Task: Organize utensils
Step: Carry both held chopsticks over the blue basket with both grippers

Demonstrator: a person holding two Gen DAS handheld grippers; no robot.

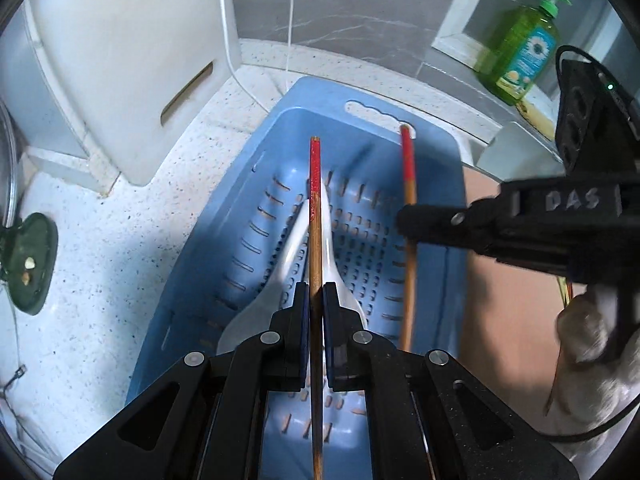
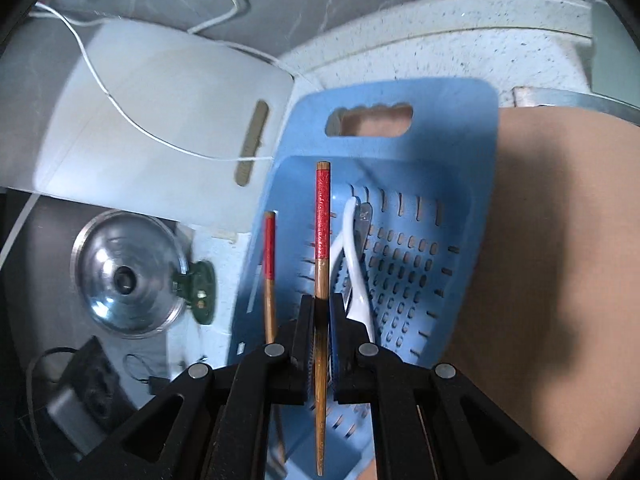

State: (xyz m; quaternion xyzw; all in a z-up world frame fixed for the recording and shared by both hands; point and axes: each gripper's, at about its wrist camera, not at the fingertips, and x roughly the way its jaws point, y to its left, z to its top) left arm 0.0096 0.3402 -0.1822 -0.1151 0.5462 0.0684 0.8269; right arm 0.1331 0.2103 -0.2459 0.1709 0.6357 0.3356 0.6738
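A: Chopsticks are being carried, one per claw. The left claw [image 1: 316,300] is clamping narrow on the left chopstick [image 1: 315,216], red end pointing forward, over the blue basket [image 1: 436,152]. The right claw [image 2: 322,312] is clamping narrow on the right chopstick [image 2: 322,232] in the same way, above the same basket.

B: What is lying in the basket?

A: White spoons [image 1: 288,256] are resting on the perforated floor. A metal utensil seems to be lying beside them in the right wrist view, but it is too blurred to identify. The basket is sitting on the speckled desk [image 1: 120,260], near its back edge, beside a white cutting board [image 1: 132,60].

B: What could be going wrong from here?

A: Each grip is catching only a thin round shaft, so a chopstick is likely to pivot or slide between the pads during a fast swing. The two claws are working close together; the sticks may be crossing or colliding. A release made here would probably drop a chopstick back among the spoons.
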